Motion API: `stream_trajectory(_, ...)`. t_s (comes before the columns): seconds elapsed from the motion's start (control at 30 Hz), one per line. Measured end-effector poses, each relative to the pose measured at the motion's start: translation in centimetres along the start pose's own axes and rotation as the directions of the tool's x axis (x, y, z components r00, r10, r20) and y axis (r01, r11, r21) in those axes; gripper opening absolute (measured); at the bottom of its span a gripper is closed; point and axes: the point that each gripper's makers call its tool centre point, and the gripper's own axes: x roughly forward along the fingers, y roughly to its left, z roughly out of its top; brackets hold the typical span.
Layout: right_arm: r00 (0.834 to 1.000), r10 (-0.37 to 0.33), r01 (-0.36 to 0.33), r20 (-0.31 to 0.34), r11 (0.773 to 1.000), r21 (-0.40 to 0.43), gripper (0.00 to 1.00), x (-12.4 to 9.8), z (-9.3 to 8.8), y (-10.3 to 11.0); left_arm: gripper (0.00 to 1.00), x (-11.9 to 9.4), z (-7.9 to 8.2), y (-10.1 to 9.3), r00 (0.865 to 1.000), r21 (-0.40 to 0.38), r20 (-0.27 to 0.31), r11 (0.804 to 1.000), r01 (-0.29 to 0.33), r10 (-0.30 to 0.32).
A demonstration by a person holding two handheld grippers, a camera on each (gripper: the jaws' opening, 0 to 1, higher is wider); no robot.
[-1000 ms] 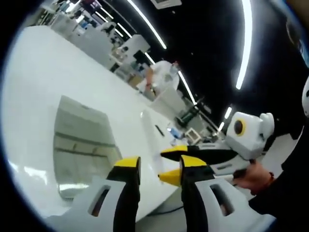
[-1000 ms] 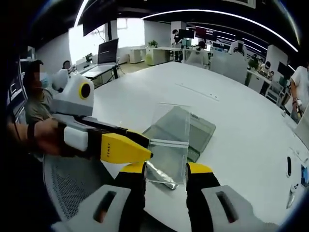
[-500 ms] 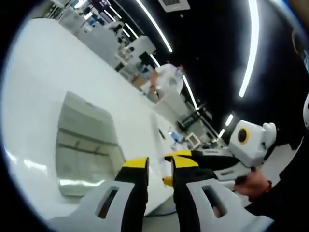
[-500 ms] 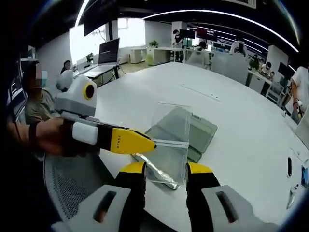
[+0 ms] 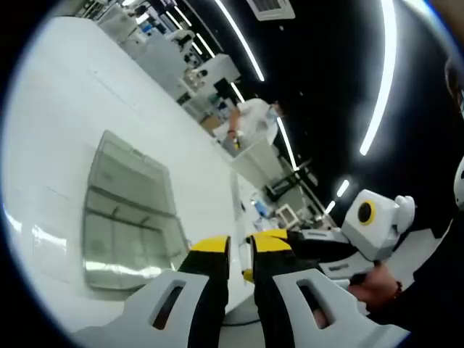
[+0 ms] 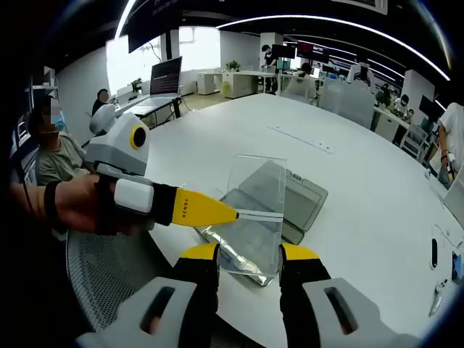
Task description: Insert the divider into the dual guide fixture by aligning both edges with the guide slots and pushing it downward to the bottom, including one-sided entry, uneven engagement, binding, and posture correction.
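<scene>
A clear plastic divider [image 6: 254, 206] stands upright between the yellow tips of my right gripper [image 6: 248, 252], which is shut on its two side edges near the bottom. My left gripper [image 6: 232, 214] comes in from the left, held by a hand, and is shut on the divider's left edge. In the left gripper view my left gripper [image 5: 239, 246] has its jaws nearly together on the thin sheet, seen edge-on, and my right gripper [image 5: 254, 255] reaches in from the right. The clear guide fixture [image 6: 301, 196] [image 5: 123, 210] lies on the white table [image 6: 348, 145] beyond the divider.
A grey mesh chair [image 6: 109, 275] sits below the table's near edge. A seated person [image 6: 58, 156] is at the left, with a laptop [image 6: 165, 76] behind. Small dark items [image 6: 433, 250] lie at the table's right. A person in white [image 5: 250, 119] stands far off.
My left gripper's jaws have closed from a wide gap onto the divider's edge. The left gripper view has tilted, showing more of the fixture. The right gripper holds still.
</scene>
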Motion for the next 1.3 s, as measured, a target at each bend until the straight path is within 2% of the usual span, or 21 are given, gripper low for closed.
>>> stream_trajectory(0.5,1.000,0.016,-0.016,0.001,1.000,0.004,0.28,0.15,0.08,0.42,0.03,0.07,0.19,0.24,1.000,-0.050,0.015,0.999,0.000,0.001)
stream_trajectory(0.97,1.000,0.012,-0.012,0.002,1.000,0.027,0.28,0.07,0.20,0.41,0.03,0.14,0.12,0.12,1.000,-0.055,0.015,0.998,0.009,-0.009)
stream_trajectory(1.3,0.999,0.033,-0.034,0.013,0.996,0.085,0.28,0.11,0.31,0.49,0.03,0.16,0.33,-0.06,1.000,-0.054,0.028,0.998,0.015,-0.013)
